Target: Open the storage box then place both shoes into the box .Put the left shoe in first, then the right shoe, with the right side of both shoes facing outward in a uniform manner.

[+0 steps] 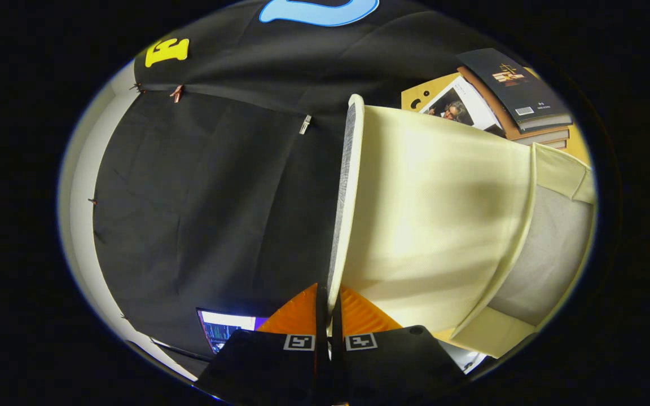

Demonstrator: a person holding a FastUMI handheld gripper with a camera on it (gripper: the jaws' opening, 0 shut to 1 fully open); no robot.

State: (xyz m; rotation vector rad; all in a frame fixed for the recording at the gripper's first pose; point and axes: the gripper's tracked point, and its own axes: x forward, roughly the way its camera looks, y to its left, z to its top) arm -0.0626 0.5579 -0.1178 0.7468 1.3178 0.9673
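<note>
Gripper view is rolled hard to one side, so the room appears tipped. Black cloth wall (212,186) takes up the left half of the scene, pinned with small clips (305,124) along a seam, and a pale curved strip of the booth's frame (79,186) runs down its far left side. Down near the fingers, to their left, a lit screen (223,327) glows. Up at the far right a wooden surface (576,148) carries a stack of books (519,93) with dark covers, and a white sheet bearing a portrait (460,107) lies just left of the stack.

Storage box (443,225) is a cream-coloured case with a grey panel (550,254) at its right end. Its front flap (348,192), cream with a grey inner face, is seen nearly edge-on as a thin band. That band's long axis runs from between the fingers away toward the far wall, where its rounded tip ends just left of the portrait sheet. The box body spreads to the right of the flap, toward the books, and its broad cream face is turned to the camera.

The gripper (328,316) has its two fingers drawn close, and the near end of the flap's edge sits in the narrow slot between them. Both ribbed pads (297,316) lie against the flap, one on each side, so the tongs are clamped on it. The box body is beyond and right of the fingers.
</note>
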